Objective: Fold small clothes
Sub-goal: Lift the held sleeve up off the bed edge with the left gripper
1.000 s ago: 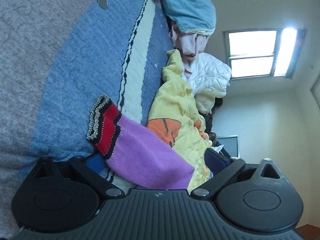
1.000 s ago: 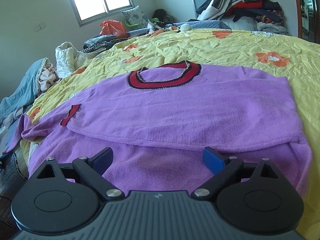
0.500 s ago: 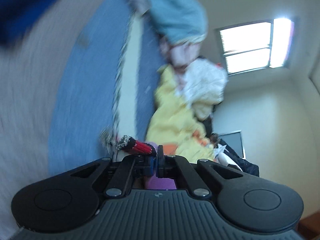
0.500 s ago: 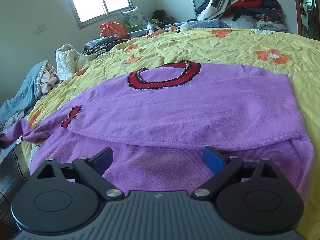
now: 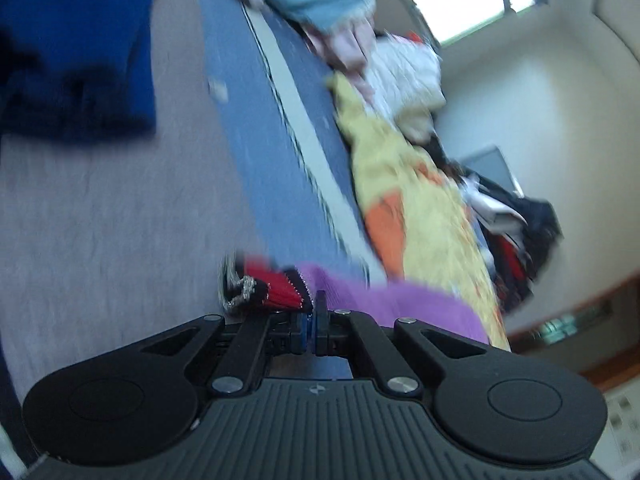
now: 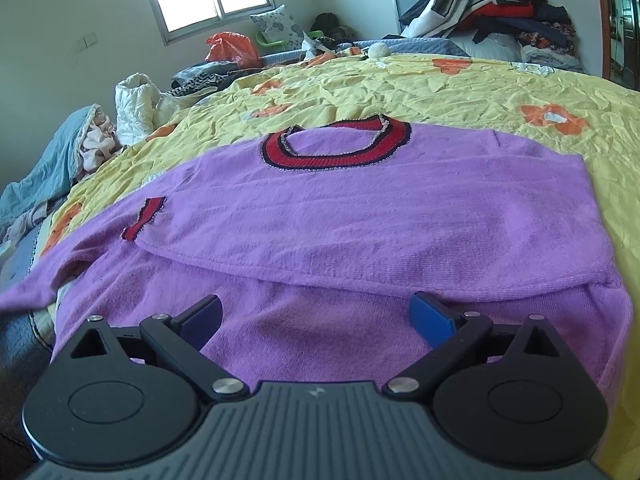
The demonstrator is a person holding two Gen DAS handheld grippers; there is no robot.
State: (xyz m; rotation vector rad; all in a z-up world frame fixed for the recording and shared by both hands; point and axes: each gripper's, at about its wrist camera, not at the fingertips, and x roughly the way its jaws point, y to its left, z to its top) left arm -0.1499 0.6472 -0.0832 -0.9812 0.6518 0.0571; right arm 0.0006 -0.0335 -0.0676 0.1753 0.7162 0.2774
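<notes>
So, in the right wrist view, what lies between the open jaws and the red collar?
Only the purple sweater itself: its folded-over hem edge crosses between the right gripper and the red collar.

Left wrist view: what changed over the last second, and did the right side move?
The left gripper went from open to shut on the purple sweater's sleeve beside its red cuff, and has swung. The right gripper stays open over the sweater's hem, barely moved.

The left wrist view is motion-blurred throughout. The left gripper (image 5: pixel 313 322) hides the sleeve (image 5: pixel 384 300) beyond its cuff (image 5: pixel 276 286) (fabric detail smeared). The sweater (image 6: pixel 360 216) hem lies behind the right gripper (image 6: pixel 316 316).
</notes>
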